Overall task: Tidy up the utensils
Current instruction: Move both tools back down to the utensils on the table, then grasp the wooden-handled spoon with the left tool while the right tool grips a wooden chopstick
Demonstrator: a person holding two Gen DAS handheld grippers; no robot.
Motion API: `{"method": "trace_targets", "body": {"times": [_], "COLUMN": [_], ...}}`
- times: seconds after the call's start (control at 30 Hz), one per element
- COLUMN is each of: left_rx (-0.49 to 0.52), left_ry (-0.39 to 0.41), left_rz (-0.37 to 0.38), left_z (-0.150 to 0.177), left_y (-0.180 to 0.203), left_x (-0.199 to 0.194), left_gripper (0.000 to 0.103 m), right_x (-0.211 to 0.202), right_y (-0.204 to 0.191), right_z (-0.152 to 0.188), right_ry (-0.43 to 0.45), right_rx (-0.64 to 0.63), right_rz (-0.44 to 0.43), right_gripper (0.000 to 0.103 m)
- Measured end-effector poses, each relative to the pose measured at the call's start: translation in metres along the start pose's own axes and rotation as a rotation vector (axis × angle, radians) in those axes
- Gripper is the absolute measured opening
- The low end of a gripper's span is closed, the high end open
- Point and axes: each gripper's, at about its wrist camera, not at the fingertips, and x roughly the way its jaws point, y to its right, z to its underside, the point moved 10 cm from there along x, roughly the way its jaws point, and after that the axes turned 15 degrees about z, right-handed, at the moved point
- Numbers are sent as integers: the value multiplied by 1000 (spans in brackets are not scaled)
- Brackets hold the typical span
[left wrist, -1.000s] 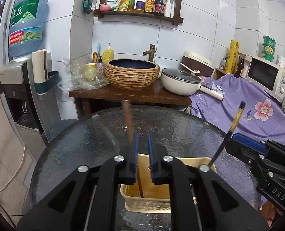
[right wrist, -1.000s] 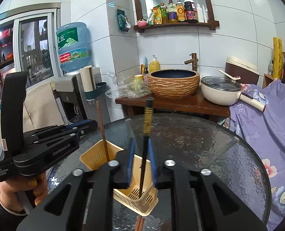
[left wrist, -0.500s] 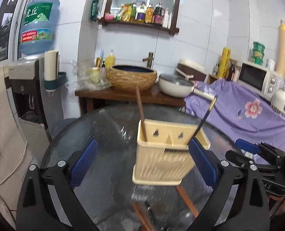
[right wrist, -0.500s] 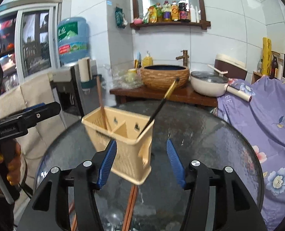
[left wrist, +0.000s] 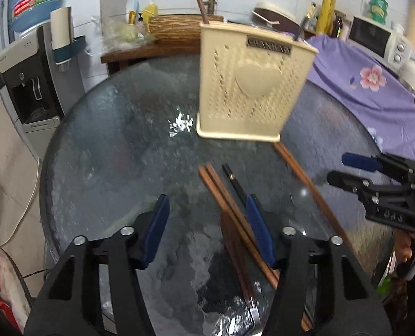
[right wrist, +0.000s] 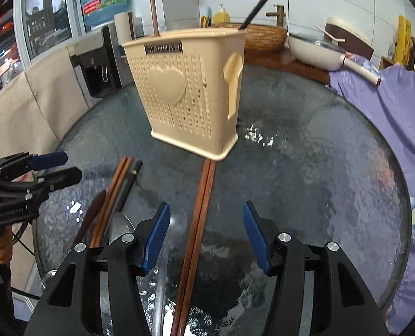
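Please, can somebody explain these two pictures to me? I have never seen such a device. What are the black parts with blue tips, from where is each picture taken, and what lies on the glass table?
There is no robot here. A person holds a two-finger tool in each hand, and a fisheye camera on each tool looks forward along its fingers. The black arms with blue pads are those fingers.

One picture comes from the left gripper, the other from the right gripper. Both are open and hold nothing. Each camera also catches the other gripper at the edge of its picture.

On the round glass table stands a cream utensil holder. A brown chopstick and a black chopstick already stand in it. A brown pair of chopsticks lies on the glass between the right gripper's fingers. More chopsticks and a metal spoon lie to its left.
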Motion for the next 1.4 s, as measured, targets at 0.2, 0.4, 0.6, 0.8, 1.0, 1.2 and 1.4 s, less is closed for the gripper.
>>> {"method": "trace_targets", "body": {"times": [0.2, 0.4, 0.6, 0.8, 1.0, 1.2, 1.4], "left_rx": [3, 2, -5, -11, -7, 3, 7], "left_ry": [-52, -88, -111, -122, -134, -134, -136], "left_rz": [13, 17, 28, 40, 41, 19, 9], "left_z": [25, 38, 48, 51, 52, 48, 38], "left_y": [6, 9, 10, 12, 14, 15, 13], "left_x": [5, 11, 15, 18, 21, 27, 36], "left_gripper": [42, 38, 35, 35, 31, 29, 21], "right_x": [16, 26, 28, 32, 40, 46, 57], "right_y": [-3, -8, -4, -3, -3, -5, -4], "right_z": [17, 29, 28, 28, 20, 14, 3], "right_ry": [-96, -152, -160, -186, -181, -193, -209], "right_rx": [10, -7, -14, -13, -32, -47, -40], "right_rz": [-30, -28, -5, -12, 11, 25, 44], "right_gripper": [35, 24, 20, 18, 18, 18, 18]}}
